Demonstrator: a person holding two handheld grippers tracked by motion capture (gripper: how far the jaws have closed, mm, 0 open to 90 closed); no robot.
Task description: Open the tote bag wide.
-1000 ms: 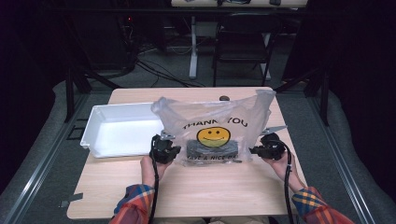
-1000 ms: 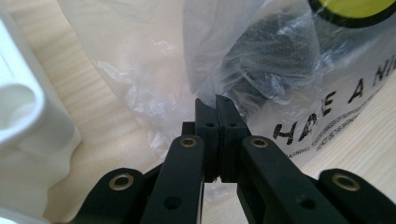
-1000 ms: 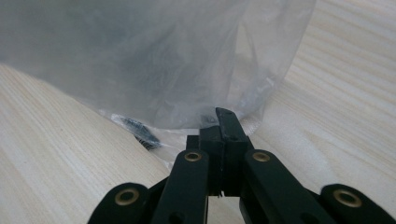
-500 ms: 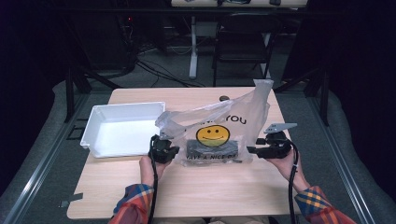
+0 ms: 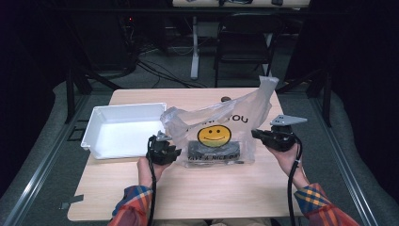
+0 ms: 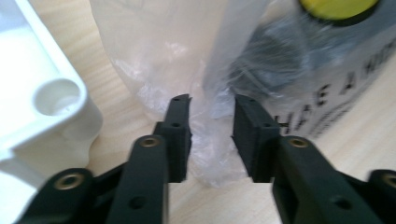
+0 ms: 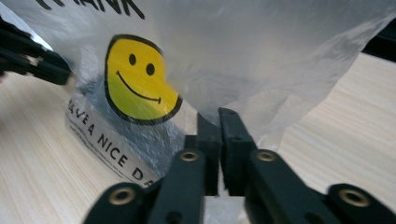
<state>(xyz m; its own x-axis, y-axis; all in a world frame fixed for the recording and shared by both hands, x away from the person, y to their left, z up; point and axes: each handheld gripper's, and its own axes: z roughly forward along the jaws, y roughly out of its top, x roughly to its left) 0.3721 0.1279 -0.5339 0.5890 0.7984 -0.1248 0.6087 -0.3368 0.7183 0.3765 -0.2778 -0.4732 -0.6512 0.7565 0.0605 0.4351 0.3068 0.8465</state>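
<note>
**Thin plastic bag, dark load inside: grip the film, not the load**

White tray (image 5: 123, 131) sits at 9 o'clock of the bag, on the counter (image 5: 197, 193), not in play as far as we can see.

Left hand-held gripper (image 5: 170, 151) is at the bag's 8 o'clock corner. In the left gripper view (image 6: 212, 126) its jaws have just been opening and stand spread, with a crumpled fold of film between them; pads don't look pressed on it, so we read it as released or nearly so.

Plastic bag (image 5: 221, 132) stands mid-counter, smiley print facing us, its bottom resting on the wood. A dark block-like item (image 5: 214, 149) lies flat inside at the bottom. Our read on handling: the film is very light, limp and slippery, no stiffness at all, and it wrinkles and stretches where pinched. All the weight is in the dark item, so the bag will sag around it and swing if lifted from one side. Tear risk is at a thin single-layer pinch.

Right hand-held gripper (image 5: 258, 134) is at the bag's 3 o'clock edge. In the right gripper view (image 7: 219, 123) the jaws are pressed together on film that runs up to the raised handle loop (image 5: 266, 89) at 1 o'clock.

Best hold, we think: bunched film at the handle loops or top rim, several layers deep, both sides taken evenly.
</note>
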